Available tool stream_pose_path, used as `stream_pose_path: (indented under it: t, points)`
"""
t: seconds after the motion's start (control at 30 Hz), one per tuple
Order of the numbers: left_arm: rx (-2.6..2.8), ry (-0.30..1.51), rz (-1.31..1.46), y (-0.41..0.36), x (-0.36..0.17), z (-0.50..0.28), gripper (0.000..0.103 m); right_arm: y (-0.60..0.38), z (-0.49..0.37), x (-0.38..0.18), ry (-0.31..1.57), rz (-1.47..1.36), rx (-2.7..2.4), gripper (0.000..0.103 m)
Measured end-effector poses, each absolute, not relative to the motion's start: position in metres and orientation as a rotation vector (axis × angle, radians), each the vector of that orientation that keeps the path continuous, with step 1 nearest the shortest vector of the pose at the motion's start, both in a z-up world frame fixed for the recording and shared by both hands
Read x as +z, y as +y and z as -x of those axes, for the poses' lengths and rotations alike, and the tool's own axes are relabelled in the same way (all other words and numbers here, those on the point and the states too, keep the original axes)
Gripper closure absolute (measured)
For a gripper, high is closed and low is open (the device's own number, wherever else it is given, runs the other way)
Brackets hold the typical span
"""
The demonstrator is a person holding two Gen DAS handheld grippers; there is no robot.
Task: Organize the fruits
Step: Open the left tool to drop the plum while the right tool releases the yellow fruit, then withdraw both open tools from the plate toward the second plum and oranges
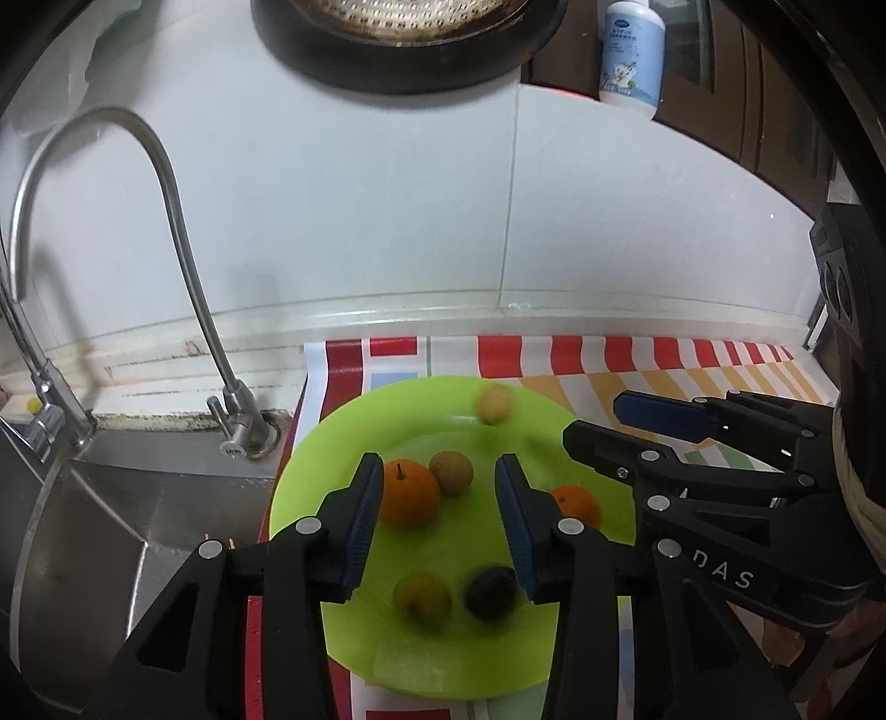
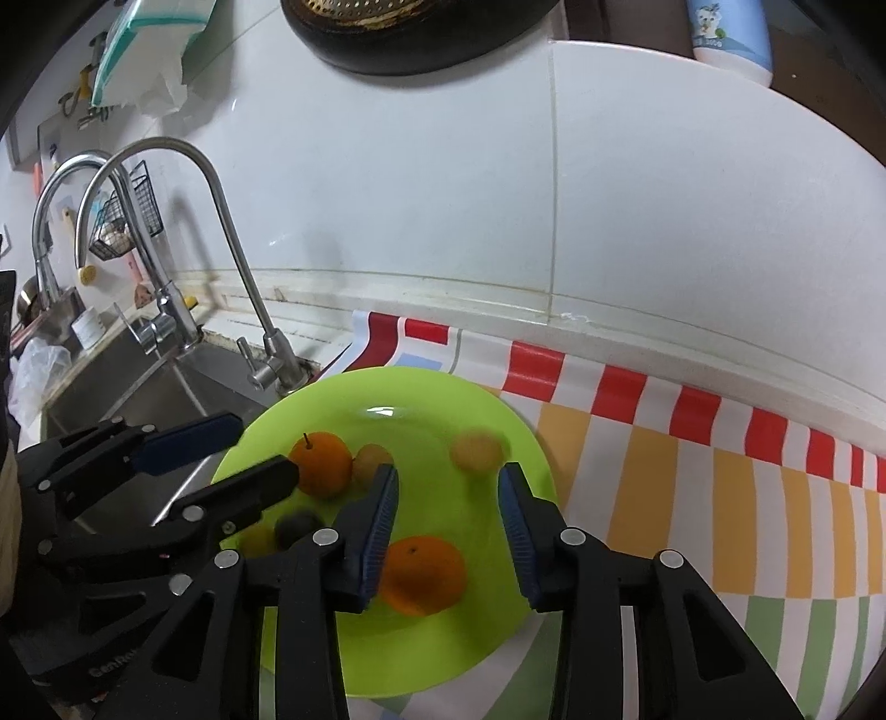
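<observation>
A lime green plate (image 1: 387, 659) (image 2: 443, 653) lies on a striped mat and holds several fruits. An orange with a stem (image 1: 408, 493) (image 2: 324, 465) sits beside a brownish round fruit (image 1: 452, 471) (image 2: 371, 461). A second orange (image 1: 578, 503) (image 2: 423, 576), a yellow-green fruit (image 1: 422, 598) (image 2: 257, 540), a dark plum (image 1: 490, 591) (image 2: 298, 527) and a blurred yellowish fruit (image 1: 494, 404) (image 2: 477, 453) lie apart. My left gripper (image 1: 438, 471) is open above the plate. My right gripper (image 2: 448, 482) is open above the second orange.
A steel sink (image 1: 111, 509) (image 2: 133, 387) with two curved faucets (image 1: 166, 183) (image 2: 221, 210) lies left of the plate. A white tiled wall (image 1: 415, 194) stands behind. A dark pan (image 1: 410, 39) hangs above. A white bottle (image 1: 634, 52) stands on a ledge at the upper right.
</observation>
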State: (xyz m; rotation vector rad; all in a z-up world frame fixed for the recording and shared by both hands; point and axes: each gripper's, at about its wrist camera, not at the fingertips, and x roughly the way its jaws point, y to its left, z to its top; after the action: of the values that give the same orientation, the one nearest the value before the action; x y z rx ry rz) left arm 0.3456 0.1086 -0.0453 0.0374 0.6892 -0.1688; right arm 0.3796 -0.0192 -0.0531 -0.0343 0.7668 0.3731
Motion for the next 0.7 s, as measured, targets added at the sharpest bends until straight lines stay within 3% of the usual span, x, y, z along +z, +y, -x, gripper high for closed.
stream_pose_path:
  t: [0.63, 0.7]
  points:
    - [-0.158, 0.595, -0.029, 0.098, 0.004, -0.278, 0.047, -0.057, -0.307, 0.005, 0.645, 0.027, 0.326, 0.064]
    - [-0.17, 0.59, -0.037, 0.093, 0.007, -0.269, 0.045, -0.062, -0.299, 0.01, 0.638, 0.029, 0.321, 0.057]
